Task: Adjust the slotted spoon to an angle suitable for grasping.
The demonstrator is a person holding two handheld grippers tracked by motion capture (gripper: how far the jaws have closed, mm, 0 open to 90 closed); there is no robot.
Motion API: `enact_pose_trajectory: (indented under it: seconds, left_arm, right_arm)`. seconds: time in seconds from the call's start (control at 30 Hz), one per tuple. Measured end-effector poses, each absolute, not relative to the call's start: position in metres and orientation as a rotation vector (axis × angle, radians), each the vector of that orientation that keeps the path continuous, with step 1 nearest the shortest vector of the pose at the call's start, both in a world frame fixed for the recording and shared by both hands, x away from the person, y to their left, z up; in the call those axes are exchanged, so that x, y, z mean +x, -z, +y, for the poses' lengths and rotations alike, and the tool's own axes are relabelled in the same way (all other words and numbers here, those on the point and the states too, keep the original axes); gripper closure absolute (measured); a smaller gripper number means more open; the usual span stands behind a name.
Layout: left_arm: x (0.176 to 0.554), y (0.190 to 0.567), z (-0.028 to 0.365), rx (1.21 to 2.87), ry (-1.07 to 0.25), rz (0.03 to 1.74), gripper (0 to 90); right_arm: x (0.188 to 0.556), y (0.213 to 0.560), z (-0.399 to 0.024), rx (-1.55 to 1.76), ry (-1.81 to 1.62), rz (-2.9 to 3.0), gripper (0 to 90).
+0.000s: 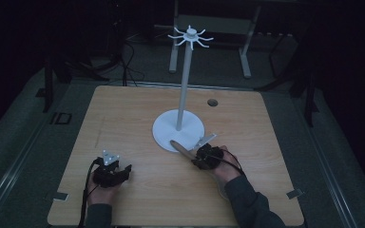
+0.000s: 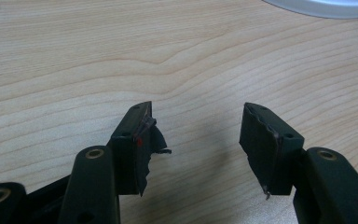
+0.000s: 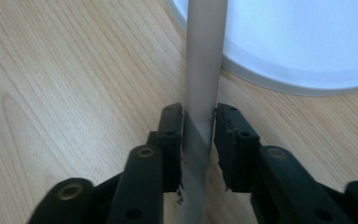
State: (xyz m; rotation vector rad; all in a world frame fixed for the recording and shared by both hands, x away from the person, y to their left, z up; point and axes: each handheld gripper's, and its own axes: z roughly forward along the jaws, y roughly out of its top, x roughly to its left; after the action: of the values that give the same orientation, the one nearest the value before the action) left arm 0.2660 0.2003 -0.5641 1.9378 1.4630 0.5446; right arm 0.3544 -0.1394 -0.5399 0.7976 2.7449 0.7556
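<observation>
- No container stands on the table (image 1: 138,190); the white stand (image 1: 178,128), a round base with a tall pole and a ring of hooked arms at its top, carries nothing on those arms.
- The right claw (image 3: 199,116) has a pale flat handle (image 3: 203,70) between its jaws. In the right gripper view the handle runs straight up from between the two pads and beyond their tips, out over the rim of the stand's white base.
- The left pad lies against the handle's edge; a thin dark gap shows along the other pad, so the grip looks light, the jaws barely parted around the handle.
- In the high view the right claw (image 1: 204,154) sits just before the near edge of the stand's base. A wooden-looking piece (image 1: 180,148) reaches out from it to the left onto that base, and a pale flat piece (image 1: 205,139) shows just above it. Whether these are one utensil cannot be told in the dim light.
- The left claw (image 2: 196,135) is released, its jaws set wide with only bare table between them. It rests low on the table, well apart from the handle, which lies off to its right beyond the gap.
- The stand's base edge (image 2: 321,7) shows far ahead of the left claw, to its right.
</observation>
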Motion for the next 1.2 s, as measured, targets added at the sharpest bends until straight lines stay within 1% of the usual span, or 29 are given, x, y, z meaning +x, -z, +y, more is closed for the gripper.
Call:
enact_pose_trajectory:
  seconds: [0.2, 0.3, 0.47, 1.2]
  left_arm:
    - [0.266, 0.564, 0.201, 1.934, -0.544, 1.467, 44.8]
    - [0.266, 0.564, 0.201, 1.932, -0.546, 1.464, 44.8]
    - [0.266, 0.564, 0.201, 1.934, -0.546, 1.466, 44.8]
    - [0.267, 0.564, 0.201, 1.942, -0.549, 1.46, 44.8]
  right_arm:
    - [0.363, 0.544, -0.131, 0.81, -0.715, 2.774, 70.2]
    - [0.367, 0.547, -0.126, 0.835, -0.691, 2.794, 72.8]
    - [0.362, 0.545, -0.127, 0.821, -0.715, 2.778, 73.7]
    - [0.349, 0.509, -0.143, 0.799, -0.91, 2.626, 74.0]
